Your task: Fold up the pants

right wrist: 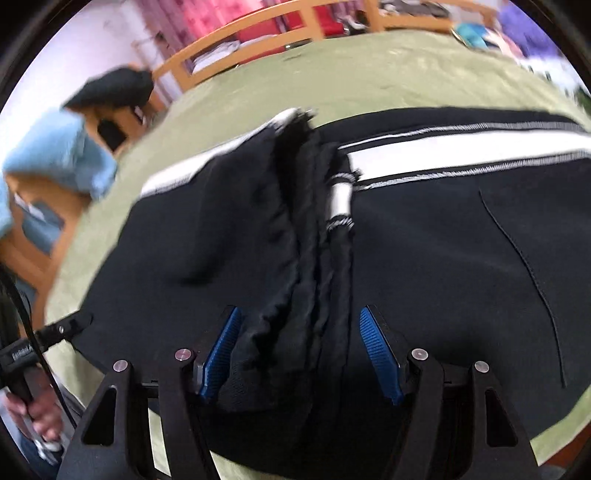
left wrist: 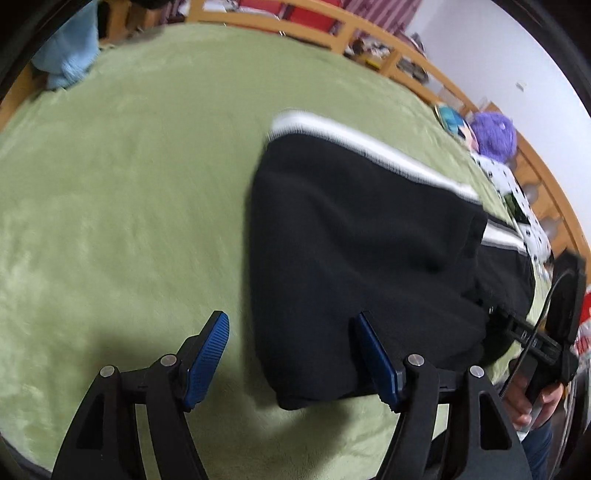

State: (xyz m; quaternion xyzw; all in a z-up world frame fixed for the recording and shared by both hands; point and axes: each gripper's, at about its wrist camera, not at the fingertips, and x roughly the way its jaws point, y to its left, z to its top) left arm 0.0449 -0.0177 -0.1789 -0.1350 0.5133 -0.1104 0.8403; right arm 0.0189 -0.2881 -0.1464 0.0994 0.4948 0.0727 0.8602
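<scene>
A home bedroom: a green blanket (left wrist: 129,177) covers a bed with a wooden rail (left wrist: 369,33) at twelve o'clock.

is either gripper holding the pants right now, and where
Neither. The left gripper and right gripper are both open over the pants, pads not pressing.

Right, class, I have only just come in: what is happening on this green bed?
A person is folding black pants with a white side stripe on a green blanket, holding a gripper in each hand. One part is already folded over, its gathered edge lying across the rest. The left gripper is open at the pants' near edge, with nothing gripped. The right gripper is open astride the gathered edge, not pinching it.
</scene>
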